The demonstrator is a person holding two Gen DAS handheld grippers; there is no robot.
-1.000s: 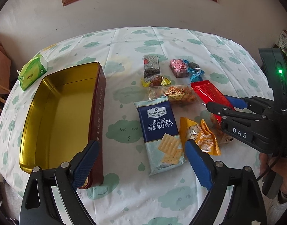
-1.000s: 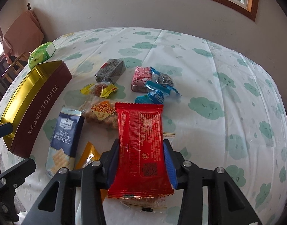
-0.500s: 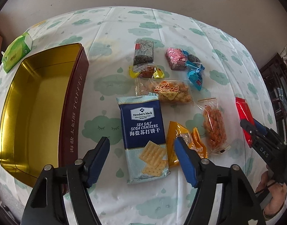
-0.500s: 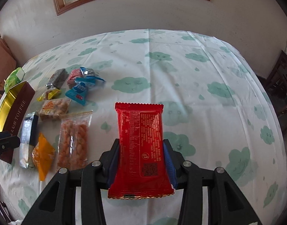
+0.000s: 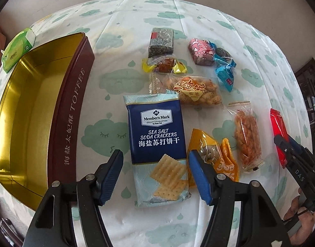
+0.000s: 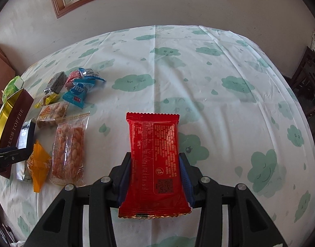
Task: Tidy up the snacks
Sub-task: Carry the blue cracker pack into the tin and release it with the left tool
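My right gripper (image 6: 155, 170) is shut on a red snack packet (image 6: 154, 150) and holds it above the table, right of the other snacks; the packet also shows at the right of the left wrist view (image 5: 277, 131). My left gripper (image 5: 155, 164) is open, its jaws on either side of a blue soda cracker pack (image 5: 157, 135) lying on the table. An open gold-lined toffee tin (image 5: 34, 111) stands empty at the left.
On the cloud-print cloth (image 6: 198, 82) lie an orange packet (image 5: 215, 154), a clear bag of fried snacks (image 5: 247, 135), a peanut pack (image 5: 194, 91), a dark bar (image 5: 161, 42), a pink candy (image 5: 200, 51), blue candies (image 5: 224, 72) and a green tissue pack (image 5: 15, 51).
My right gripper has carried the red packet up and away to the right of the snack pile. My left gripper has moved right, from beside the tin to over the cracker pack.
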